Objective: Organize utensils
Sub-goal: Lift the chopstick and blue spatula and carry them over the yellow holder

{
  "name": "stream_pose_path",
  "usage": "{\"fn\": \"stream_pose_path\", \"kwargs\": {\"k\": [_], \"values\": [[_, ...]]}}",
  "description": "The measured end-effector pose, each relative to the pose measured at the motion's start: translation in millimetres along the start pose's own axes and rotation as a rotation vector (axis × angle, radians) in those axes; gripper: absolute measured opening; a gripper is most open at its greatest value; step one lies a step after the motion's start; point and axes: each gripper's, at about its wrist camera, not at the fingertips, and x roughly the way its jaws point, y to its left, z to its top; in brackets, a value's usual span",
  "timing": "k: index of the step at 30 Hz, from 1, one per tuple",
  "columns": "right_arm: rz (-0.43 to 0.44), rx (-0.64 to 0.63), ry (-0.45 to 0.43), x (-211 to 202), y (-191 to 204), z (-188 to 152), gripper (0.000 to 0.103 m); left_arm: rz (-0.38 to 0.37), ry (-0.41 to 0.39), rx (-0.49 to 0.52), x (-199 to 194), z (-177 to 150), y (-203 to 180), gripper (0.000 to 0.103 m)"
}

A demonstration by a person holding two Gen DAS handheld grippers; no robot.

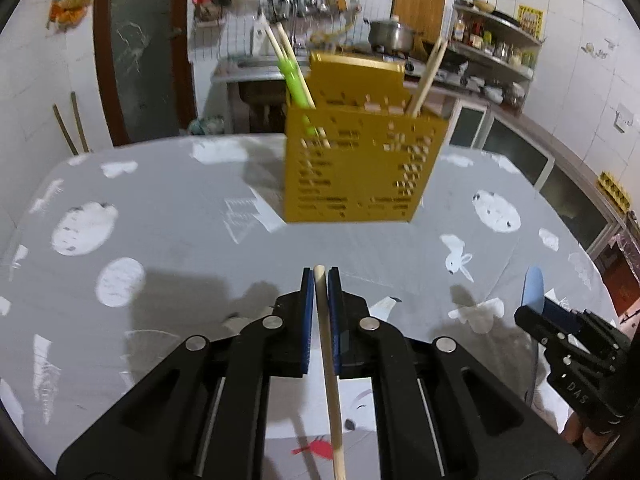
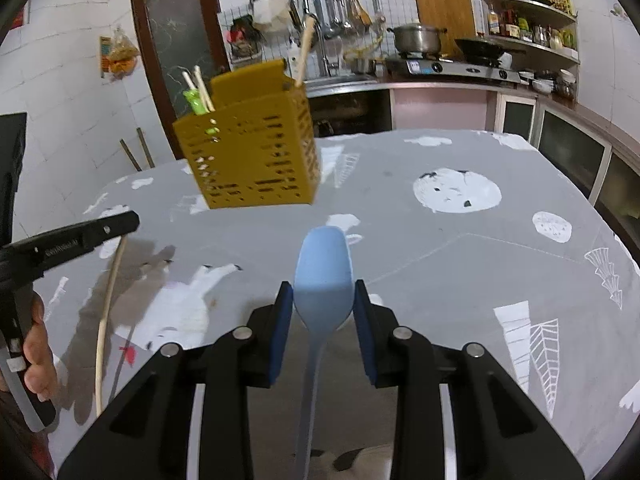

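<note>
My left gripper (image 1: 320,272) is shut on a pale wooden chopstick (image 1: 326,344), whose tip pokes just past the blue pads while its length runs back under the gripper. In the right wrist view the same left gripper (image 2: 134,220) comes in from the left with the chopstick (image 2: 106,308) hanging below it. My right gripper (image 2: 322,286) is shut on a light blue spoon (image 2: 324,264), bowl forward above the table. This right gripper (image 1: 532,314) and its spoon (image 1: 534,288) also show at the right. Ahead stands a yellow perforated utensil holder (image 1: 360,160) (image 2: 248,148) holding chopsticks and a green utensil (image 1: 296,80).
A grey tablecloth (image 1: 160,220) with white prints covers the table. Behind the table's far edge runs a kitchen counter with a sink, a steel pot (image 2: 416,38), a gas stove (image 2: 452,66), shelves of bottles and hanging utensils (image 2: 332,8). A person's hand (image 2: 38,360) grips the left tool's handle.
</note>
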Motion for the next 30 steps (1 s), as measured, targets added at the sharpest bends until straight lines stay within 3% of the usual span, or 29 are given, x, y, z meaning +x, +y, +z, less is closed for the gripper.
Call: {"fn": "stream_pose_path", "kwargs": {"k": [5, 11, 15, 23, 28, 30], "values": [[0.014, -0.014, -0.047, -10, 12, -3, 0.031, 0.017, -0.081, -0.003, -32, 0, 12, 0.005], [-0.009, -0.051, -0.049, -10, 19, 4, 0.031, 0.036, -0.105, 0.014, -49, 0, 19, 0.005], [-0.039, -0.012, 0.037, 7, 5, 20, 0.032, 0.036, -0.085, -0.013, -44, -2, 29, 0.005], [-0.105, 0.021, 0.236, 44, -7, 19, 0.032, 0.015, -0.052, -0.051, -30, -4, 40, 0.005], [-0.123, 0.047, 0.295, 61, -5, 18, 0.034, 0.01, -0.05, -0.043, -27, -5, 39, 0.005], [-0.127, 0.055, 0.295, 63, -1, 18, 0.04, 0.006, -0.048, -0.042, -26, -5, 38, 0.005]]}}
